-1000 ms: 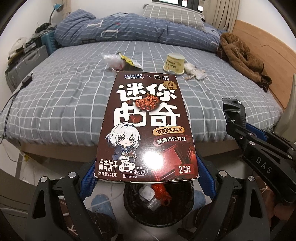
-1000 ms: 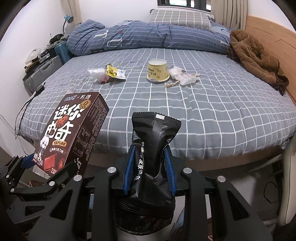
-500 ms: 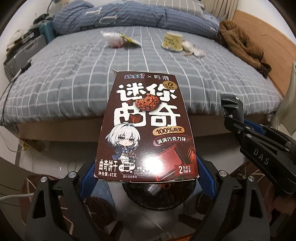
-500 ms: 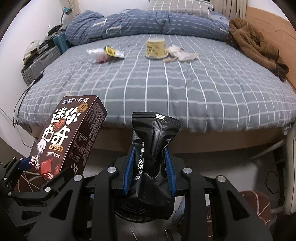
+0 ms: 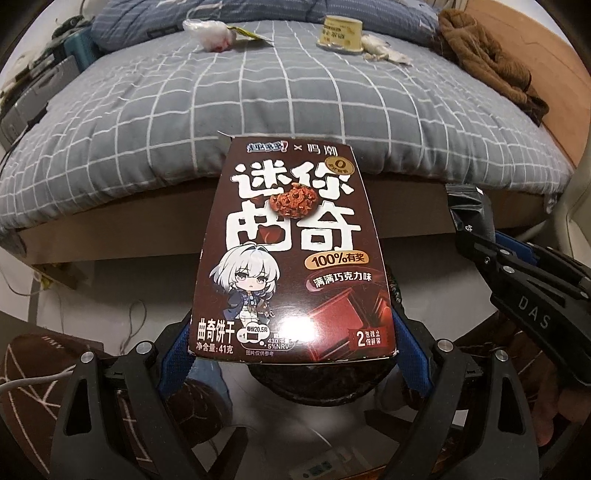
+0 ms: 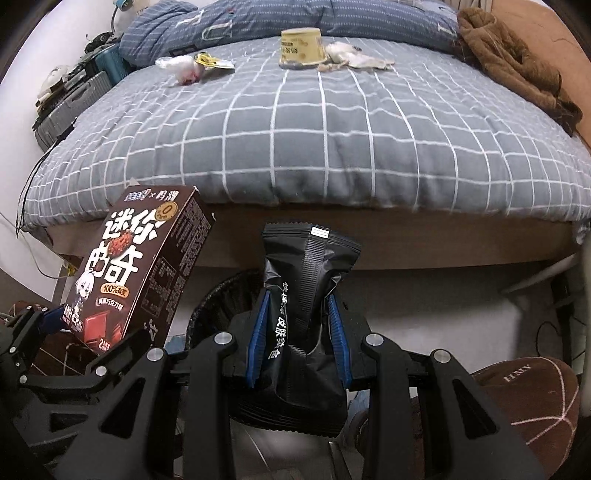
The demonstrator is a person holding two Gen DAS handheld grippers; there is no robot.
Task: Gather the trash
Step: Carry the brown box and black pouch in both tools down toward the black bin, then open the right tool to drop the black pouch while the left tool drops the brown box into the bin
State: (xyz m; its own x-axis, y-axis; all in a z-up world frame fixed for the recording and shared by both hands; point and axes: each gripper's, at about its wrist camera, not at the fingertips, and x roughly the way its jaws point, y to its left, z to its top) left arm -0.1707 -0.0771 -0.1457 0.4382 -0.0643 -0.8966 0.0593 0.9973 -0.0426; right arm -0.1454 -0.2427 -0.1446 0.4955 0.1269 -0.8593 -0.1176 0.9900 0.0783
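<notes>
Left gripper (image 5: 291,354): jaws pinch the lower sides of a brown cookie box (image 5: 293,254), held upright with its printed face to the camera. The box hangs off the bed's near edge, above a dark mesh waste bin (image 5: 317,384) on the floor; the box hides most of the bin's mouth from the left wrist view.

Right gripper (image 6: 297,339): jaws clamp a black snack pouch (image 6: 306,295) around its narrow waist, crimped top upward. The pouch sits just right of the box, above the same bin (image 6: 214,306), whose rim shows between the two.

Bed (image 6: 332,133): grey grid-pattern cover. Toward the far edge lie a clear crumpled plastic bag (image 6: 179,66) with a yellow wrapper (image 6: 212,61) touching it, an upturned yellow cup (image 6: 301,48), and white crumpled tissue (image 6: 354,57) just beside the cup. A brown jacket (image 6: 517,70) is heaped at the far right corner; a rolled blue duvet (image 6: 258,22) runs along the far edge.

Floor: brown slippers (image 6: 528,395) near the bin, a suitcase (image 6: 70,99) beside the bed's left edge.
</notes>
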